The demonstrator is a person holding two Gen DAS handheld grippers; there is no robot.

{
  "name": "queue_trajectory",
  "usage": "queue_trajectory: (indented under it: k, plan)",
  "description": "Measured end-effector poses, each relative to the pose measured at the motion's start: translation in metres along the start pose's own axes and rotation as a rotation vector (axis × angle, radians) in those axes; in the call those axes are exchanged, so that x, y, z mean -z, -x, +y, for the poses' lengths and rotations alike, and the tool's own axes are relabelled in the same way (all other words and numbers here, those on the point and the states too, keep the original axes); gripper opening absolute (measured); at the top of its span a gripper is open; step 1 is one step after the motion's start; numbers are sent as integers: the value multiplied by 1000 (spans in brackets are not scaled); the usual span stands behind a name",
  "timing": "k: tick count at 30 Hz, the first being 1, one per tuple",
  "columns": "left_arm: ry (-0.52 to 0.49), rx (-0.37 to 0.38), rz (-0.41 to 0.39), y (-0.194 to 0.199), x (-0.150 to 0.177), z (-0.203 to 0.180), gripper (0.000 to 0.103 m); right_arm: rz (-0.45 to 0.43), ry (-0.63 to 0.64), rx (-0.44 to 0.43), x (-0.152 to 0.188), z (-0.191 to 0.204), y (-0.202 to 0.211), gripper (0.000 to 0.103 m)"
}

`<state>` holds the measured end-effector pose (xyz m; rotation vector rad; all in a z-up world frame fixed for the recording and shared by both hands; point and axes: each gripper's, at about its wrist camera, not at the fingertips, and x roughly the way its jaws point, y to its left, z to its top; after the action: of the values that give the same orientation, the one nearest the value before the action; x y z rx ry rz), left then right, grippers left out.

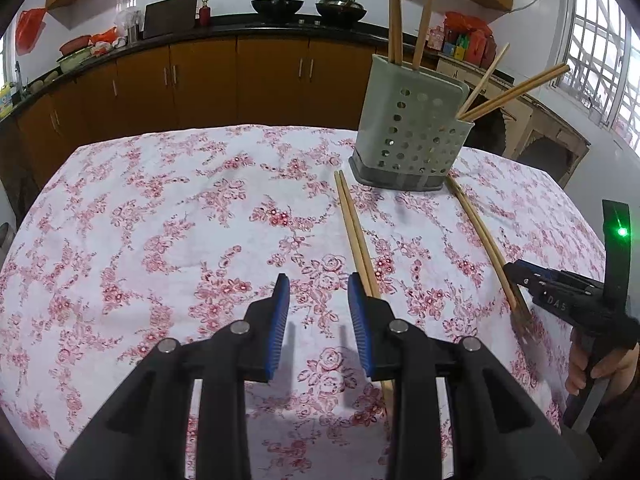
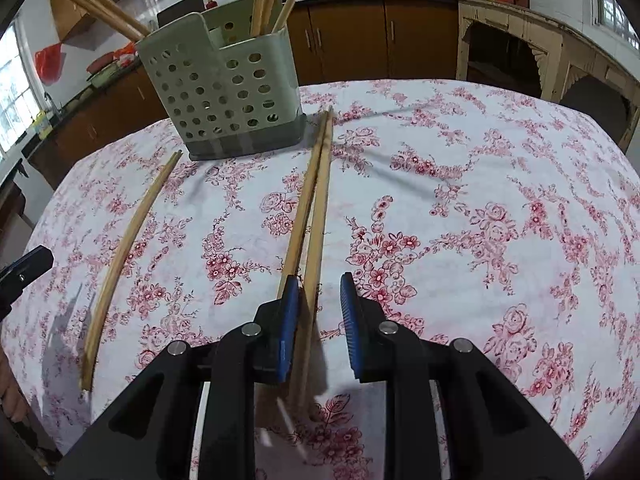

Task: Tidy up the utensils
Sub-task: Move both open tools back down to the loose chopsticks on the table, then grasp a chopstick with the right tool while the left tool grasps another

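A grey perforated utensil holder [image 1: 412, 132] stands on the floral tablecloth with several chopsticks upright in it; it also shows in the right wrist view [image 2: 228, 88]. Two pairs of wooden chopsticks lie on the cloth. One pair [image 1: 356, 232] runs under the right finger of my left gripper [image 1: 319, 288], which is open and empty above the cloth. The other pair [image 2: 312, 208] runs from the holder into the gap of my right gripper [image 2: 320, 292], whose jaws stand open around it, the left pad close to one stick. That pair [image 1: 486, 240] and the right gripper [image 1: 520, 276] also show in the left wrist view.
The table [image 1: 160, 220] is covered by a white cloth with red flowers. The first pair shows at left in the right wrist view [image 2: 128, 252]. Behind are brown kitchen cabinets [image 1: 200, 80], a counter with woks, and a cream wooden stand [image 2: 520, 40].
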<state>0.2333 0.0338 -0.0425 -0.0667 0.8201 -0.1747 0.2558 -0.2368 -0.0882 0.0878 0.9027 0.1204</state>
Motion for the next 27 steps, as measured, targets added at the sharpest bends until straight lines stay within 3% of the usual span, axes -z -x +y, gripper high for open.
queue_trajectory:
  k: [3, 5, 11, 14, 23, 27]
  plan:
    - [0, 11, 9, -3, 1, -2, 31, -11, 41, 49, 1, 7, -1, 19]
    - [-3, 24, 17, -5, 2, -4, 31, -10, 27, 51, 0, 3, -1, 8]
    - [-28, 58, 38, -11, 7, -13, 27, -18, -122, 137, -4, -38, 1, 8]
    - [-47, 81, 63, -18, 10, -19, 23, -14, -172, 138, -5, -54, 2, 8]
    - [-97, 63, 123, -37, 20, -34, 18, -21, -150, 149, -3, -51, 4, 8]
    - [-119, 38, 113, -38, 19, -39, 18, -22, -149, 149, -2, -52, 5, 8]
